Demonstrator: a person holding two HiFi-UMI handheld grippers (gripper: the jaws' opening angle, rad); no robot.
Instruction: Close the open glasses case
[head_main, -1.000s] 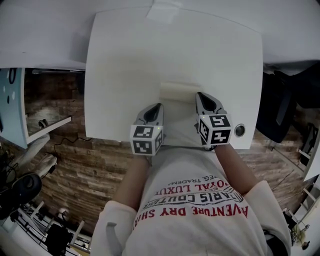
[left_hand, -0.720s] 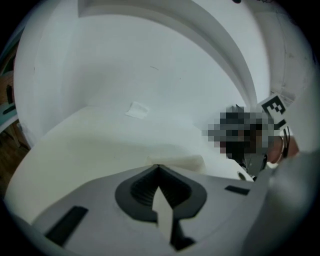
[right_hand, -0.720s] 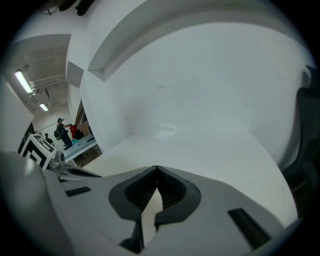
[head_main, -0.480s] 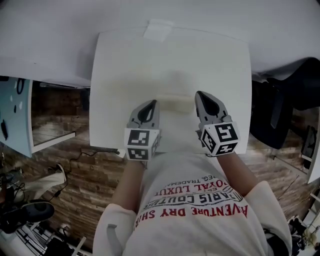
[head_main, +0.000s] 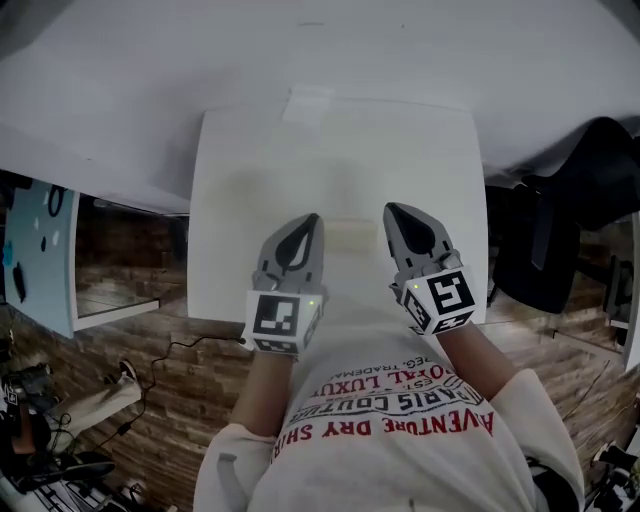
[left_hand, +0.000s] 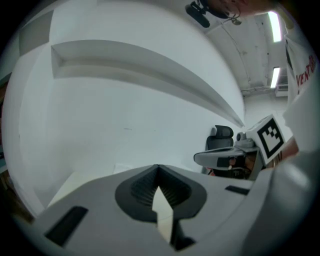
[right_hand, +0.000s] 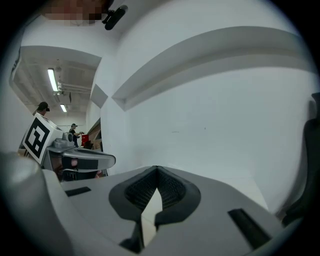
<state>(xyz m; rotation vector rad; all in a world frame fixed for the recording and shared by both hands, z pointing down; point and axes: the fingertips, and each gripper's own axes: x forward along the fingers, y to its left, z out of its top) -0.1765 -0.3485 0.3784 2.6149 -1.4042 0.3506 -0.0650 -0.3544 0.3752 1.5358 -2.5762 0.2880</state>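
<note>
1. One white wall (head_main: 320, 50) fills the top of your head view and runs behind everything else.
2. Below it stands the white counter (head_main: 250, 170), with its near edge towards your body.
3. Wood-plank floor (head_main: 190, 370) shows on both sides of the counter.
4. Your shirt (head_main: 400, 440), white with red lettering, covers the bottom of the head view.
5. On your right, a black office chair (head_main: 560, 220) sits just beside the counter's right edge. The left gripper view also catches its headrest.
6. Your left claw (head_main: 310, 220) hangs over the near part of the counter, left of centre. In its own view the two jaws meet at their tips. Only a thin sliver of pale surface shows lower down between the pads, and the claw grips nothing.
7. Your right claw (head_main: 392, 210) hangs over the near part too, right of centre and about level with the left one. Its jaws are also pressed together tip to tip, with nothing held.
8. The glasses case (head_main: 348, 234), cream-coloured, lies on the counter between the two claws, just beside each. The view is too soft to show whether either claw touches it, or whether its lid is up or down.
9. A small pale paper patch (head_main: 308, 104) sits at the counter's far edge, against the wall and well apart from the case.
</note>
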